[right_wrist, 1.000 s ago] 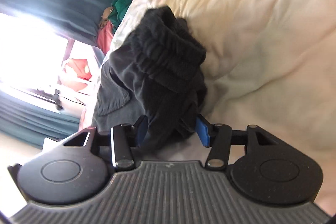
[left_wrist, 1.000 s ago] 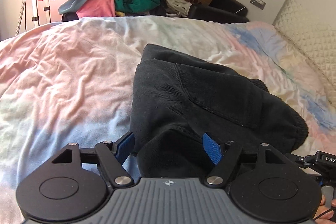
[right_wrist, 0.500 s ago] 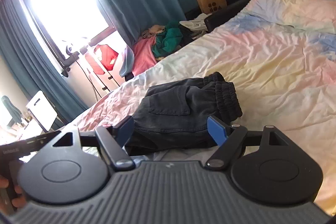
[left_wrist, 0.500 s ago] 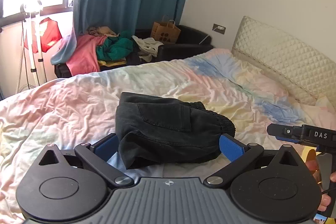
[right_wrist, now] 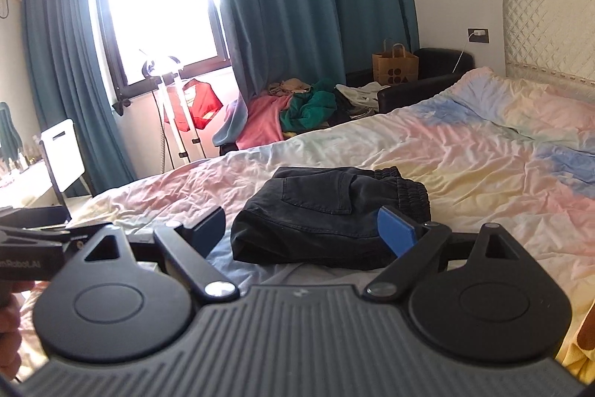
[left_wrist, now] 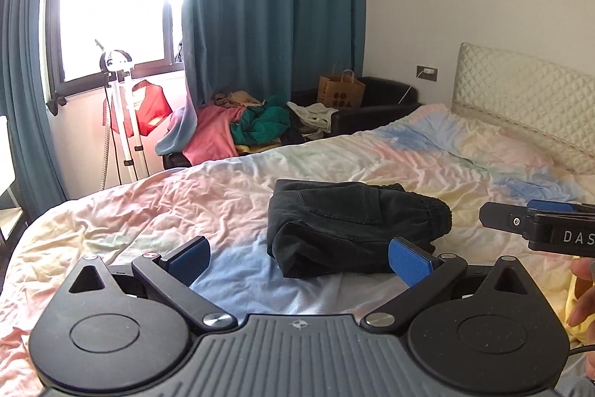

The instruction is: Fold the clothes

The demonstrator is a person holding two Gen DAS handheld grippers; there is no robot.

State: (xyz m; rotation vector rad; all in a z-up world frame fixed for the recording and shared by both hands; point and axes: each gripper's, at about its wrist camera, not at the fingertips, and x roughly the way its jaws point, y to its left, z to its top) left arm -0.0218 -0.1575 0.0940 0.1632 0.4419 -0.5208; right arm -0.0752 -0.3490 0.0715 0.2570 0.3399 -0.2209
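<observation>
We've let go: left gripper (left_wrist: 299,257) fingers wide w/ nothing between, right gripper (right_wrist: 301,229) fingers opening, also empty, both pulled back and up. Folded black pants (left_wrist: 353,229) sit mid-bed (left_wrist: 186,203), apart from both. Looks done; clothes pile (left_wrist: 241,129) beyond prob next.

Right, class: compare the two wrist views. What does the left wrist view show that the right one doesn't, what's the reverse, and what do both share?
Only the left wrist view: the right tool seen from the side, jaws opening, nothing between them.
Only the right wrist view: a white chair by the curtain and the left tool's body at the left edge.
Both: the folded black trousers on the pastel bedsheet, the paper bag and the clothes pile.
</observation>
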